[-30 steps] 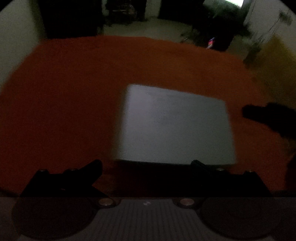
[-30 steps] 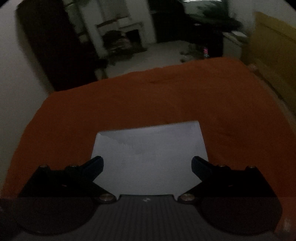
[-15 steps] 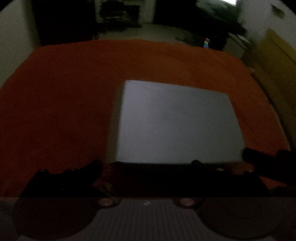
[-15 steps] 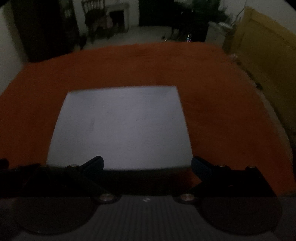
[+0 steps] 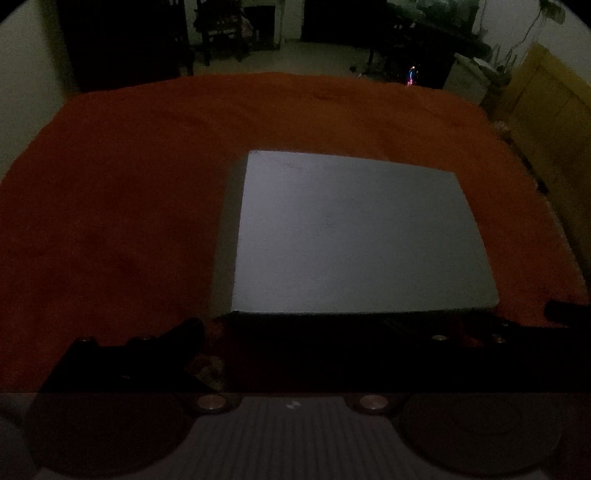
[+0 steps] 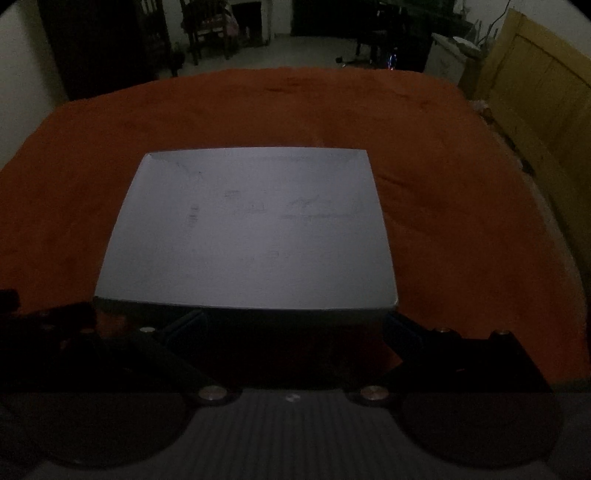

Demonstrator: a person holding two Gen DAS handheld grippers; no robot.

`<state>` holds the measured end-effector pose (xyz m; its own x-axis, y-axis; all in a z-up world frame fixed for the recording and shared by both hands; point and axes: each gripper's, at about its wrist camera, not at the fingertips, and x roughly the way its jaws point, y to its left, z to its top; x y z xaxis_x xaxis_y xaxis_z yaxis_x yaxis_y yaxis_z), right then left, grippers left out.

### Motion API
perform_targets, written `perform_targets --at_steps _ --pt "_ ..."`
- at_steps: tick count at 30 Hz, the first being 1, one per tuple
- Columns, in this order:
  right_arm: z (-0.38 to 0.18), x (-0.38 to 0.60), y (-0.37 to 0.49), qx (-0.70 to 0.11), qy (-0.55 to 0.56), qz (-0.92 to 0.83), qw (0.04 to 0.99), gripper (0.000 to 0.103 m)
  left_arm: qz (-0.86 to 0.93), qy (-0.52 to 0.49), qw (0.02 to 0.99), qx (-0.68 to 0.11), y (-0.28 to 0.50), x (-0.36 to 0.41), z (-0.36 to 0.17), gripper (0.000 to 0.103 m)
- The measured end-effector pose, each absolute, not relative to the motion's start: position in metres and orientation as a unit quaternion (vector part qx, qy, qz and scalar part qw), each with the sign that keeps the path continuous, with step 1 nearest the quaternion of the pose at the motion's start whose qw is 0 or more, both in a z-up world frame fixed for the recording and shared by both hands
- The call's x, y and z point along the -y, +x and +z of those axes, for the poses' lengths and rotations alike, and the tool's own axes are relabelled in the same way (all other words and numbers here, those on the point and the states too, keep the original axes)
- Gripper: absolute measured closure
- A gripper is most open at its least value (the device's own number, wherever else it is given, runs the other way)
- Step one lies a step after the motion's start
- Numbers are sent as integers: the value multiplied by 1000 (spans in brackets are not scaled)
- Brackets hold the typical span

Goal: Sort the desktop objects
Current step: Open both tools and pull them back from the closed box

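A flat pale grey box (image 5: 354, 236) lies on the orange cloth (image 5: 122, 206) that covers the table. In the right wrist view the same box (image 6: 251, 229) shows faint print on its top. My left gripper (image 5: 291, 332) is open just in front of the box's near-left corner, and its right finger is lost in the dark shadow there. My right gripper (image 6: 293, 325) is open at the box's near edge, its fingertips (image 6: 192, 319) low against the shadowed front side. Nothing sits between either pair of fingers. Each view shows the other gripper at its edge: right gripper (image 5: 565, 314), left gripper (image 6: 40, 325).
The room is dim. Orange cloth (image 6: 461, 206) spreads wide on all sides of the box. A yellow wooden panel (image 6: 546, 96) stands at the right. Chairs (image 6: 207, 29) and dark furniture (image 5: 413, 55) stand beyond the far table edge.
The right gripper has pulled back from over the box to its near edge. In the left view the box looms larger and the right gripper has dropped to the lower right edge.
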<state>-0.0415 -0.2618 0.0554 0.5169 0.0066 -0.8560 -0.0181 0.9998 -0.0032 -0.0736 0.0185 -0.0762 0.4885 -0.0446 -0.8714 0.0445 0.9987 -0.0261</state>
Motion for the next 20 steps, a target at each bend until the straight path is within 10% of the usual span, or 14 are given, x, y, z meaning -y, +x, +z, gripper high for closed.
perform_targets --at_steps 20 --pt "53 253 -37 -497 11 8 868 0 -19 18 856 -516 -72 -24 -81 0"
